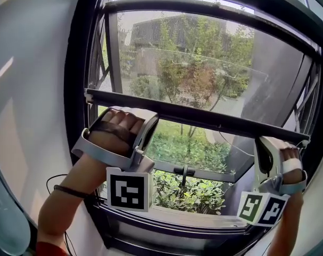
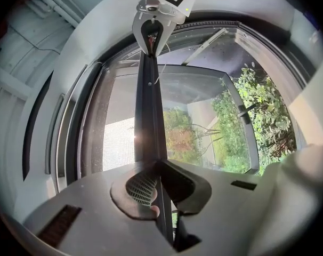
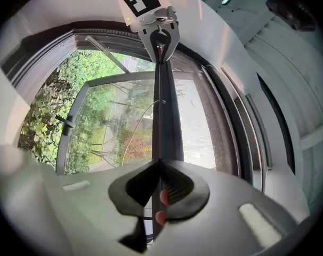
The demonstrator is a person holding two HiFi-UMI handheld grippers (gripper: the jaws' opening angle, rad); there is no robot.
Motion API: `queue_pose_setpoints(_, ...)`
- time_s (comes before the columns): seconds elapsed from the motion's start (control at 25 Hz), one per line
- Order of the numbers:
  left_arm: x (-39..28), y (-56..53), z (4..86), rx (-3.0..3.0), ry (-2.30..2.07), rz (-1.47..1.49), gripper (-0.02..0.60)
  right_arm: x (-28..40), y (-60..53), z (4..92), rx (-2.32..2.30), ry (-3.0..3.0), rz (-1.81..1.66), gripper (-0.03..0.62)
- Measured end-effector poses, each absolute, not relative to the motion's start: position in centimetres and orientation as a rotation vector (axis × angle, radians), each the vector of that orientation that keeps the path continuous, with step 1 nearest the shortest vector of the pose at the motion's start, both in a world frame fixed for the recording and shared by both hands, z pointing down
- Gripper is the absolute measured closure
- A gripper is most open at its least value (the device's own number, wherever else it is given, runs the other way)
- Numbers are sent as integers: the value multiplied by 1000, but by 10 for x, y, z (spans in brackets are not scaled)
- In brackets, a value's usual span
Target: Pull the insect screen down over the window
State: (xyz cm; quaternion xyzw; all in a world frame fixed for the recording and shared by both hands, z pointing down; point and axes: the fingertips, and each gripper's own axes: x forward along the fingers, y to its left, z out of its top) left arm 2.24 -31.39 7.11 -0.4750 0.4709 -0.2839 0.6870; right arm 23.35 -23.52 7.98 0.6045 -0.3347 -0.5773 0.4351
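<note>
Your left gripper (image 1: 149, 121) and right gripper (image 1: 264, 144) are both closed tight on the pull bar (image 1: 204, 119) of the insect screen (image 1: 273, 79), one near each end. The bar lies level, well above the window sill (image 1: 167, 225), so the sill is straight below both grippers.

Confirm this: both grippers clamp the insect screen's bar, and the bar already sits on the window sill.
Not right. The left gripper and right gripper do clamp the bar, but the head view shows it about halfway down, well above the sill.
</note>
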Motion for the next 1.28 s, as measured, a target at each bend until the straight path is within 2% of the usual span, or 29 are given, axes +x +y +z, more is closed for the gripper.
queue_pose_setpoints(0.4,21,-317,98,-1122,1042,-637,554,231,-237,103,1487,-888,-1406,565)
queue_pose_setpoints(0.72,24,-314,146,-1140,1023,-665,555,235,-235,156,1476,-937,-1375,565)
queue_pose_setpoints(1.08,23,-314,142,-1201,1005,-693,555,234,-235,149,1461,-997,-1339,565)
queue_pose_setpoints(1.28,23,-315,189,-1213,993,-709,555,235,-235,196,1460,-1007,-1325,565)
